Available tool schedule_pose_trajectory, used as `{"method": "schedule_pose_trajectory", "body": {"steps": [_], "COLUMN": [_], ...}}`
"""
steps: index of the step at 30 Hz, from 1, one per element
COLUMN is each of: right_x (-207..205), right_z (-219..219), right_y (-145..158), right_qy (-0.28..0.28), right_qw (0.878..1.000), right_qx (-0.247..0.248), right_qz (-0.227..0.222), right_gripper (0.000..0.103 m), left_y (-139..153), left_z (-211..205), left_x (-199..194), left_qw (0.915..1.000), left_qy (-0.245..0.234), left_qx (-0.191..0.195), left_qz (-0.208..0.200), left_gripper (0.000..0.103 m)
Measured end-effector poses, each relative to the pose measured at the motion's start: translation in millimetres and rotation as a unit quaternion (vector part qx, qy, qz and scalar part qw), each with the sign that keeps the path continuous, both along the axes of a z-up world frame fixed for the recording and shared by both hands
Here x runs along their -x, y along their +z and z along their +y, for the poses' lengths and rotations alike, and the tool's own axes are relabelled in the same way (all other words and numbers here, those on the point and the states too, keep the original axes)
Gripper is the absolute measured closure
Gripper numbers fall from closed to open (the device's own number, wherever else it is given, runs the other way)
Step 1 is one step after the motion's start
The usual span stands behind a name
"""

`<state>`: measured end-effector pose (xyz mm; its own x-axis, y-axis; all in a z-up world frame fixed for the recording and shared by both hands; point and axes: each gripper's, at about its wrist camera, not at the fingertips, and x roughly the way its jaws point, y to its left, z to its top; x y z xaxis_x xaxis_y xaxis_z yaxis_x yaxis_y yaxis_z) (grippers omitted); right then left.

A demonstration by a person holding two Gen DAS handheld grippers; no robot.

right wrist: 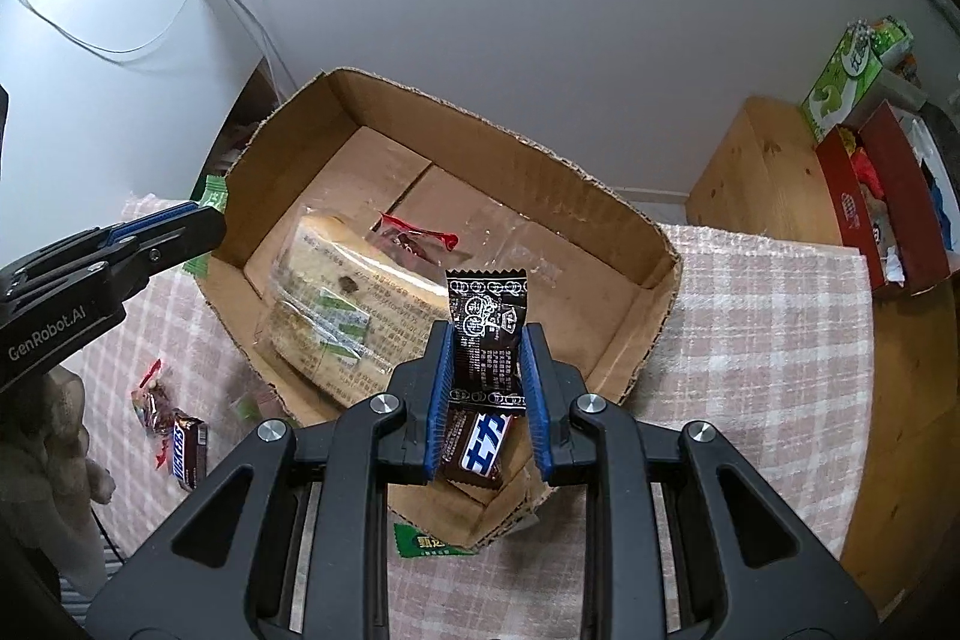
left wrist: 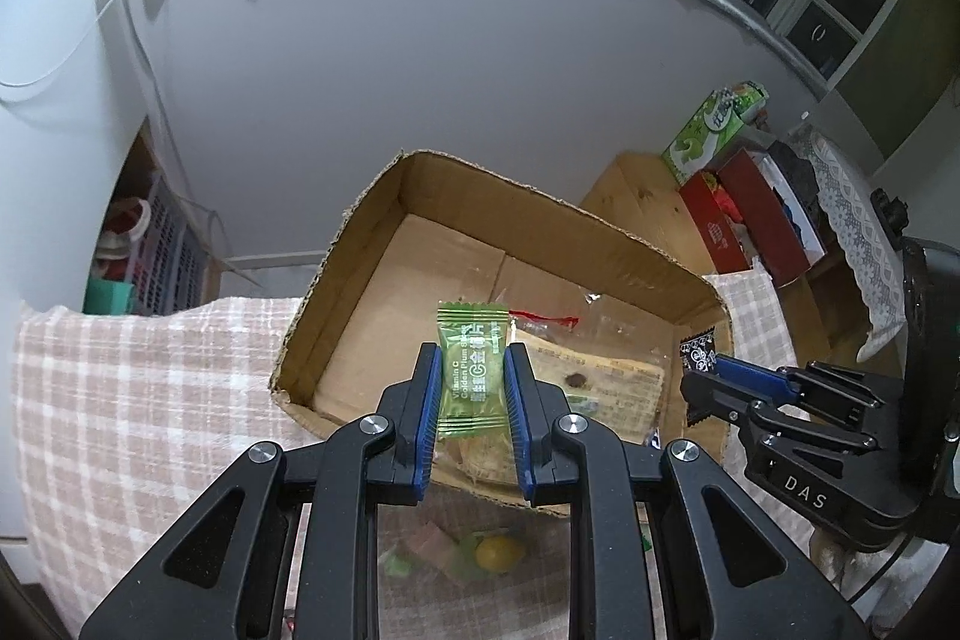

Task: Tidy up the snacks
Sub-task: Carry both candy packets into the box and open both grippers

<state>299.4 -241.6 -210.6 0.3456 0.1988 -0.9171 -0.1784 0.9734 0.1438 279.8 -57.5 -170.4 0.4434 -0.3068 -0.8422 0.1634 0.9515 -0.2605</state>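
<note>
Holding a green plum-candy packet (left wrist: pixel 469 370) in your left tool (left wrist: pixel 469 403), you are keeping it above the near edge of the cardboard box (left wrist: pixel 540 220). Your right tool (right wrist: pixel 487 391) is pinching a black snack packet (right wrist: pixel 487 322) over the same box, where a wrapped cake (right wrist: pixel 360 292) is lying. A Snickers bar (right wrist: pixel 187 451) is sitting on the checked surface (right wrist: pixel 750 340) outside.
</note>
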Motion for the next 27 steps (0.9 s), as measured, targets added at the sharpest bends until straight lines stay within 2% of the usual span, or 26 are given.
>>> {"method": "schedule_pose_trajectory", "body": {"steps": [8, 9, 10, 11, 12, 13, 14, 27], "right_x": [-0.9, -0.3, 0.0, 0.1, 0.7, 2.0, 3.8, 25.7], "right_z": [1.1, 1.0, 0.9, 0.9, 1.0, 1.1, 0.9, 0.3], "right_y": [-2.8, -1.9, -1.4, -1.0, -0.3, 1.1, 3.3, 18.6], "right_qy": [0.003, 0.002, 0.001, 0.000, -0.001, -0.003, -0.003, 0.007], "right_qw": [1.000, 1.000, 1.000, 1.000, 1.000, 1.000, 1.000, 1.000], "right_qx": [0.001, 0.002, 0.003, 0.005, 0.008, 0.011, 0.012, 0.000], "right_qz": [0.004, 0.001, 0.001, 0.001, 0.000, -0.005, -0.012, -0.024], "right_gripper": [0.079, 0.079, 0.076, 0.072, 0.054, 0.037, 0.033, 0.032], "left_y": [-1.2, -0.7, -0.9, -1.0, -0.2, 0.5, 1.6, 19.0], "left_z": [-0.4, -1.0, -2.0, -2.9, -2.9, -2.3, -1.4, 18.3], "left_x": [-6.5, -6.3, -7.4, -7.4, -6.9, -6.3, -5.7, 13.6], "left_qw": [1.0000, 1.0000, 1.0000, 0.9999, 0.9999, 0.9999, 1.0000, 0.9999], "left_qy": [0.001, 0.000, 0.000, 0.000, 0.002, 0.005, 0.005, 0.009], "left_qx": [0.001, -0.001, -0.003, -0.005, -0.008, -0.007, -0.002, 0.007], "left_qz": [0.005, 0.005, 0.007, 0.010, 0.009, 0.008, 0.007, -0.010], "left_gripper": [0.083, 0.081, 0.073, 0.066, 0.053, 0.051, 0.051, 0.051]}}
